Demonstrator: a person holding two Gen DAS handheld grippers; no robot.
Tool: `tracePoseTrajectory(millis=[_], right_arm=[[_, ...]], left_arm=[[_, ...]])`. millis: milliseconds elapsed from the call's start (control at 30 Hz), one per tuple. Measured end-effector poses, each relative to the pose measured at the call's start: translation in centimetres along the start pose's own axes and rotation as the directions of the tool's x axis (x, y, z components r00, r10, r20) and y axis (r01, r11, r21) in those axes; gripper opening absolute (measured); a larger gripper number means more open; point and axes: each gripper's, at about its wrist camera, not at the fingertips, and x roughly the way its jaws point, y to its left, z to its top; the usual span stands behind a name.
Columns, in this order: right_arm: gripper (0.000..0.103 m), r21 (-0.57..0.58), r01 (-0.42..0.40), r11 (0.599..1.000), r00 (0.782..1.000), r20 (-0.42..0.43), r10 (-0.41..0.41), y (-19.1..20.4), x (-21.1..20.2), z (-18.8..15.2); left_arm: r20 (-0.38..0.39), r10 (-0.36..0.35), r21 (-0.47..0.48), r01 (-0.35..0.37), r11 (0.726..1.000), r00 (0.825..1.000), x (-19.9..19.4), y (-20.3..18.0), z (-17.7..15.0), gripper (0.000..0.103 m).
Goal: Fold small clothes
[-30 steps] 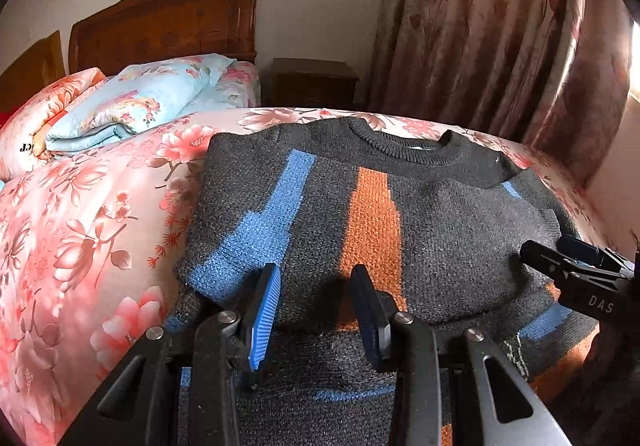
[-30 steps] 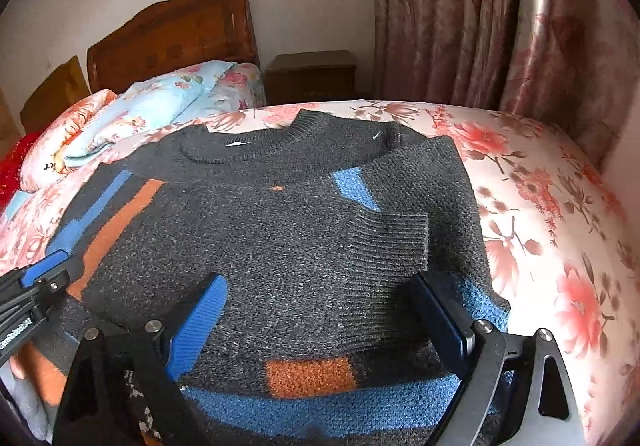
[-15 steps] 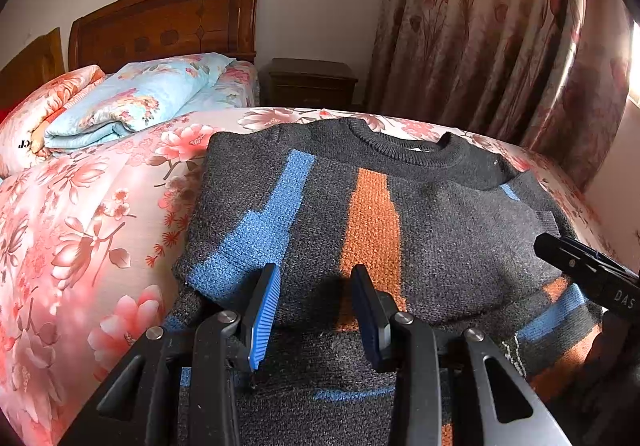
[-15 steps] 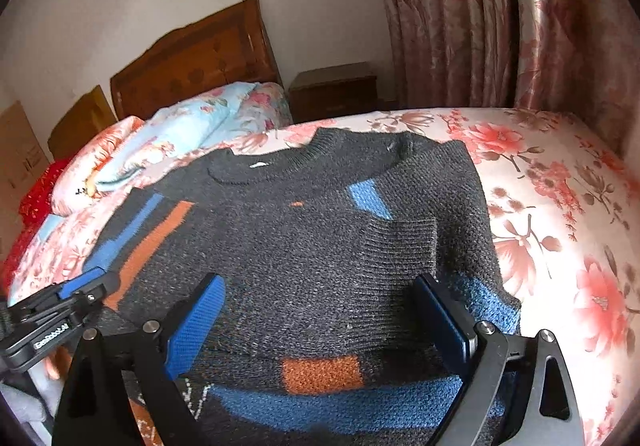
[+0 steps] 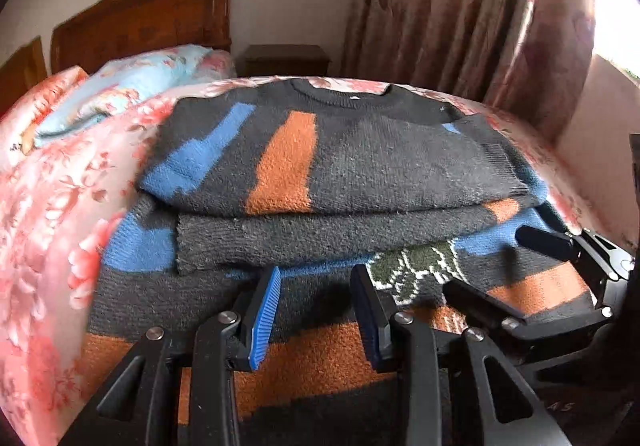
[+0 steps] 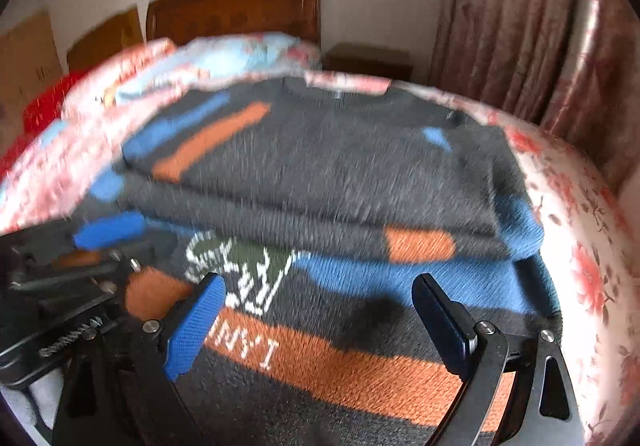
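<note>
A dark grey knitted sweater (image 5: 360, 166) with blue and orange stripes lies on the bed, its sleeves folded across the chest. It also shows in the right wrist view (image 6: 340, 174), blurred. My left gripper (image 5: 316, 298) is open and empty, low over the sweater's bottom part near the hem. My right gripper (image 6: 320, 310) is open wide and empty, over the hem with white lettering. The right gripper also shows in the left wrist view (image 5: 560, 266), at the right.
The bed has a pink floral cover (image 5: 60, 186). Folded bedding and pillows (image 5: 132, 82) lie at the wooden headboard (image 5: 152, 18). A dark nightstand (image 5: 284, 60) and floral curtains (image 5: 460, 6) stand behind. The bed's right edge (image 6: 580, 226) is close to the sweater.
Both grippers have pulled back toward the sweater's hem and dropped lower. More of the bottom part with the white pattern shows now. Both stay open.
</note>
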Motion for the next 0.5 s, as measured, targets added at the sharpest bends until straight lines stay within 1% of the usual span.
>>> tracePoseTrajectory(millis=[33,67,133,300,500], right_arm=[[0.103,0.011,-0.007,1.0,1.0,-0.024,0.008,-0.2,0.4,0.1],[0.103,0.017,-0.009,1.0,1.0,-0.03,0.01,-0.3,0.6,0.1],[0.103,0.017,-0.008,1.0,1.0,-0.028,0.008,-0.2,0.5,0.1],[0.103,0.021,-0.006,1.0,0.999,-0.035,0.007,-0.4,0.8,0.2],[0.103,0.025,0.022,0.999,0.998,-0.058,-0.021,-0.6,1.5,0.5]], left_arm=[[-0.005,0.006,0.003,-0.006,1.0,1.0,0.1,-0.1,0.0,0.037],[-0.006,0.008,0.009,-0.008,1.0,1.0,0.1,-0.2,0.0,0.038],[-0.006,0.019,0.022,-0.019,1.0,1.0,0.2,-0.4,0.0,0.038],[-0.005,0.025,0.016,-0.025,1.0,1.0,0.3,-0.3,-0.1,0.037],[-0.005,0.045,0.006,-0.045,0.999,0.999,0.3,0.0,-0.1,0.037]])
